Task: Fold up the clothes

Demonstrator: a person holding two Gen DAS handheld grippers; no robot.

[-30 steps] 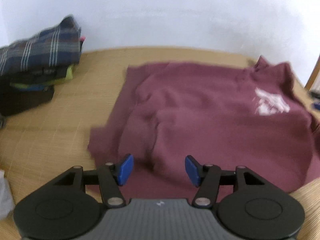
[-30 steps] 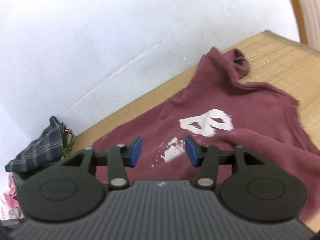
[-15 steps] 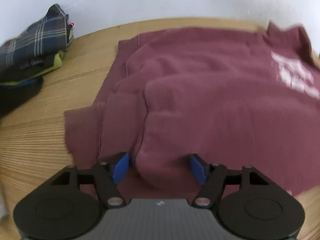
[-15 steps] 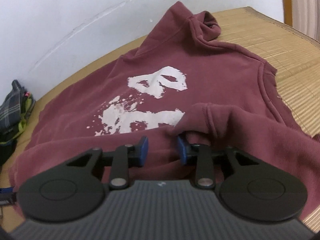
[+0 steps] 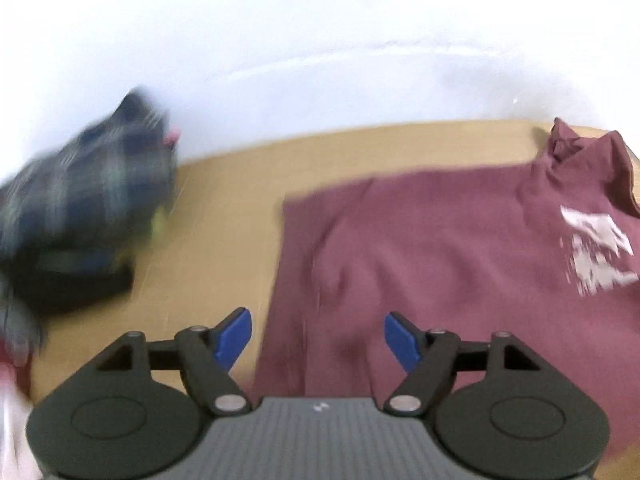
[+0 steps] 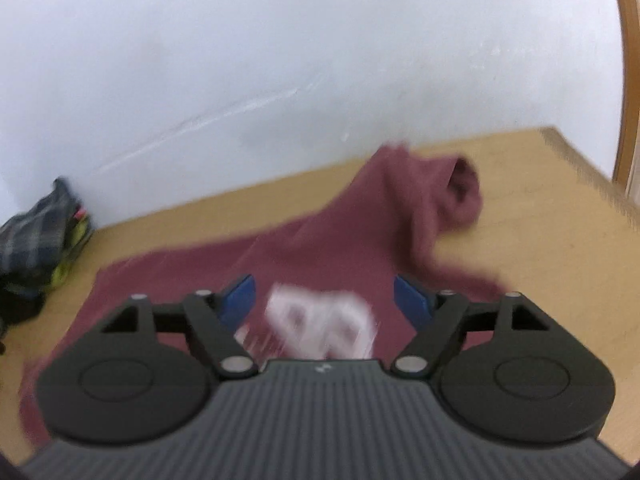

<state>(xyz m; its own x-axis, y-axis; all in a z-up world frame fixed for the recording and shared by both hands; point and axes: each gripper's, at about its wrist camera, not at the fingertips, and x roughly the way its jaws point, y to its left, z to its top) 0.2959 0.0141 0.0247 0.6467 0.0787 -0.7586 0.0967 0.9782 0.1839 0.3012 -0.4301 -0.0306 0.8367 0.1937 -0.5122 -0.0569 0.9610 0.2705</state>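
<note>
The maroon sweatshirt (image 5: 440, 264) lies spread on the woven straw-coloured mat (image 5: 224, 220), hood (image 6: 448, 188) toward the wall, white cracked print (image 6: 324, 324) facing up. The likeliest trouble is judged to be its thick, soft fleece: the side already turned in could slump open or bunch, leaving a lopsided fold, and a pinch taken in this blur could catch one layer only. A careless sweep leftward could also topple the pile of folded clothes (image 5: 80, 208), plaid on top. The left hand-held gripper (image 5: 318, 338) hangs over the sweatshirt's lower edge, jaws opening, nothing pressed between them. The right hand-held gripper (image 6: 324, 304) is above the print, jaws opening wide, holding nothing.
</note>
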